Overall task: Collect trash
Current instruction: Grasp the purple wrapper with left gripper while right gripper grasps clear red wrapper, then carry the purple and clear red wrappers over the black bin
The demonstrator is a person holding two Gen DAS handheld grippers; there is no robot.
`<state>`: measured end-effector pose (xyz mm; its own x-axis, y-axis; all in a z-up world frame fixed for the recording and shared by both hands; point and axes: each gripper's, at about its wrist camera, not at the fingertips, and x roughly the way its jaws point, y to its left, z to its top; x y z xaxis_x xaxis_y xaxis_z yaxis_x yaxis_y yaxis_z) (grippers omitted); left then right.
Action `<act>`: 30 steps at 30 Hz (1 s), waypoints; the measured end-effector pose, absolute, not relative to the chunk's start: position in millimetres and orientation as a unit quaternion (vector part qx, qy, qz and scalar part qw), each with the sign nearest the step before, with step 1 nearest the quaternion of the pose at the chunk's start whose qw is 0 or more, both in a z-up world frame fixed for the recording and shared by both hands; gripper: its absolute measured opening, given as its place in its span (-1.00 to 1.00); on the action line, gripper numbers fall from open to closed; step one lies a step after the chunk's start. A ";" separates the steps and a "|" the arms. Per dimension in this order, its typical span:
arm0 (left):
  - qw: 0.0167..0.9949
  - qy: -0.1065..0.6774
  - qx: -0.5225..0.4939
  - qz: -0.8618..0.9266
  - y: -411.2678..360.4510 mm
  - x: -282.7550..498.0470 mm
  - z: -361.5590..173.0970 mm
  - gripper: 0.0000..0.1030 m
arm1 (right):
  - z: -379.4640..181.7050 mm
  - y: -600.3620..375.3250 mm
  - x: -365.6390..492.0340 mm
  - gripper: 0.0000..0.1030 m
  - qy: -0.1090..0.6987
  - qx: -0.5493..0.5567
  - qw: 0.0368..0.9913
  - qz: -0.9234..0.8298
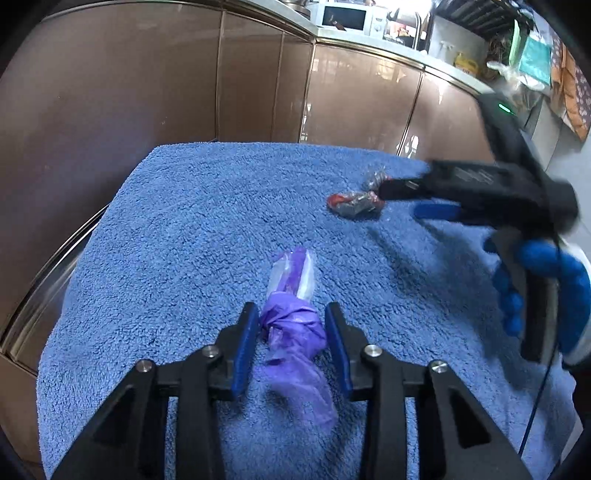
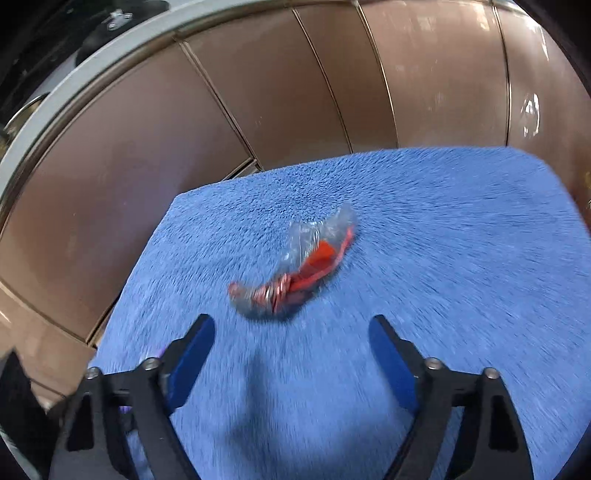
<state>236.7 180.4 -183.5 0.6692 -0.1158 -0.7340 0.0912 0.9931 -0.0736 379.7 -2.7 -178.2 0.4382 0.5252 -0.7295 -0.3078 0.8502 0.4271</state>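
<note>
A crumpled purple and clear plastic wrapper [image 1: 293, 325] lies on the blue towel [image 1: 192, 229]. My left gripper [image 1: 293, 325] is open with its blue-padded fingers on either side of the wrapper, not closed on it. A red and clear wrapper [image 1: 352, 203] lies farther back on the right; it also shows in the right wrist view [image 2: 299, 273]. My right gripper [image 2: 291, 332] is open just in front of the red wrapper, which lies beyond its fingertips. In the left wrist view the right gripper [image 1: 399, 197] reaches in from the right, its tips at the red wrapper.
Brown glossy cabinet doors [image 1: 258, 81] stand behind the towel. A countertop above them holds a white microwave [image 1: 345, 18] and clutter [image 1: 469, 62]. The towel [image 2: 461, 240] drops off at its far and left edges. A blue-gloved hand [image 1: 546, 280] holds the right gripper.
</note>
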 end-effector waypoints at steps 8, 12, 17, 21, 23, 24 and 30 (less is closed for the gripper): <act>0.907 0.417 -0.008 -0.054 176.8 243.5 -192.5 -0.41 | -180.4 14.2 406.2 -0.28 0.476 0.109 0.839 0.239; 0.908 0.416 0.000 -0.048 175.8 243.4 -193.0 -0.43 | -179.9 14.6 398.8 -0.72 0.473 0.101 0.841 0.244; 0.909 0.414 0.004 -0.044 173.4 242.6 -191.4 -0.46 | -163.3 -0.9 370.2 -0.75 0.455 0.096 0.846 0.261; 0.916 0.400 0.011 -0.038 170.6 235.7 -187.3 -0.46 | -141.6 -30.3 328.0 -0.75 0.438 0.094 0.851 0.273; 0.922 0.386 0.014 -0.033 169.0 227.9 -182.5 -0.46 | -132.8 -47.0 304.8 -0.75 0.431 0.093 0.854 0.276; 0.923 0.383 0.013 -0.031 169.0 225.2 -180.5 -0.46 | -128.7 -55.3 293.7 -0.75 0.427 0.090 0.857 0.274; 0.927 0.372 -0.011 -0.037 169.7 200.1 -160.1 -0.48 | -102.6 -131.3 219.6 -0.75 0.404 0.073 0.882 0.231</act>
<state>200.1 169.7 -160.1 0.7203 -0.0772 -0.6893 0.0603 0.9970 -0.0487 219.6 -131.3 -102.6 0.5668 0.4660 -0.6794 -0.3484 0.8829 0.3149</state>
